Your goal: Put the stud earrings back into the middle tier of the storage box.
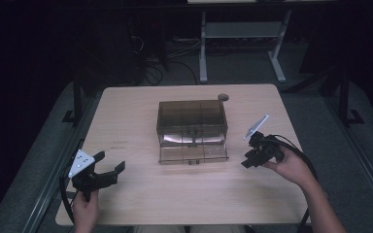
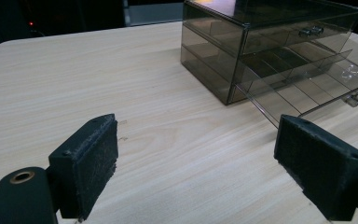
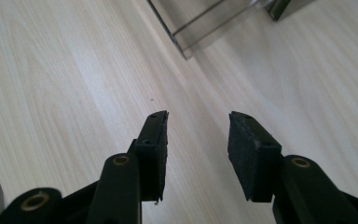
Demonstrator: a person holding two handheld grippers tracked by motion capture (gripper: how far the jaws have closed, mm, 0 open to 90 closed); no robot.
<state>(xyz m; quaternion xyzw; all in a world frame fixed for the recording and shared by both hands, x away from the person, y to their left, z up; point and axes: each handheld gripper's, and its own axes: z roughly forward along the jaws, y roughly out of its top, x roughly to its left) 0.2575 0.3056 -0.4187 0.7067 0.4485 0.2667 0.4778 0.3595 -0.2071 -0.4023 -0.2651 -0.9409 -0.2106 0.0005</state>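
A smoky clear plastic drawer box (image 1: 192,127) stands mid-table with its bottom drawer (image 1: 193,154) pulled out toward me. The left gripper view has the same box (image 2: 261,42) at the upper right, its drawer (image 2: 317,84) slid out. My left gripper (image 1: 110,165) rests near the table's front left corner, jaws wide apart and empty. My right gripper (image 1: 250,159) hovers just right of the drawer's front corner, jaws parted with bare wood between them; in the right gripper view the drawer's corner (image 3: 200,32) lies ahead of its pads (image 3: 156,144).
A small round dark object (image 1: 223,97) lies at the table's far edge behind the box. The wooden table (image 1: 126,116) has bare room on both sides of the box. Beyond it are a desk frame and cables on the floor.
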